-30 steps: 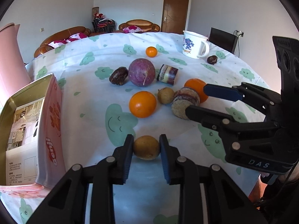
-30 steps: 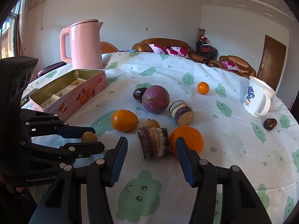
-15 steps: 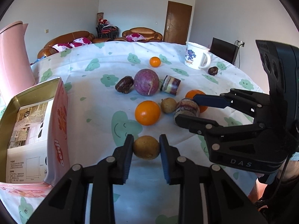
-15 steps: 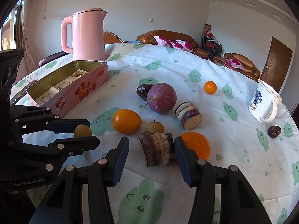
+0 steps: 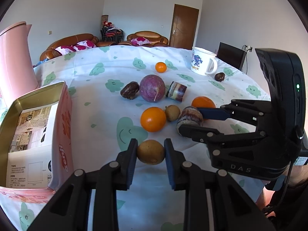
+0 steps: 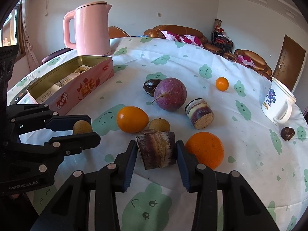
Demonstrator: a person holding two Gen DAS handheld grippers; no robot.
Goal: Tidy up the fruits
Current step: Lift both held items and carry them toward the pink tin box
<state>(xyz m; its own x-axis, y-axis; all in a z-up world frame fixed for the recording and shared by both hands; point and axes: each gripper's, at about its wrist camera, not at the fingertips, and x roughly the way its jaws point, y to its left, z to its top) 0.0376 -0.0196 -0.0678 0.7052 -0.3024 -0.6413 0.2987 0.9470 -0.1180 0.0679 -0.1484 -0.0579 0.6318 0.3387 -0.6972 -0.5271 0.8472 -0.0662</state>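
A small brown fruit (image 5: 150,151) was clamped between the pads of the left gripper (image 5: 150,154), both pads pressed flat against its sides; it was held near the tablecloth (image 5: 100,105), though whether it was lifted clear of the cloth could not be told. The open tin (image 5: 63,119) stood just to that gripper's left, which was judged to be why the fruit was taken up on that side: the tin seemed the likely place for it.

The right gripper (image 6: 156,155) was set around a cut piece of cane (image 6: 156,149), and its jaws had just been closing. The pads were seen against the piece's two sides, so it was taken as gripped, with the piece apparently resting on the cloth. An orange (image 6: 205,150) lay just beside the right-hand pad, and a second small brown fruit (image 6: 159,124) just behind the cane, so the grip was made in a crowded spot.

Both tools were pointed forward and downward at the table, the right one reaching in across the left wrist view. The remaining fruit, including a large purple fruit (image 5: 152,88), was left scattered in the middle of the table.
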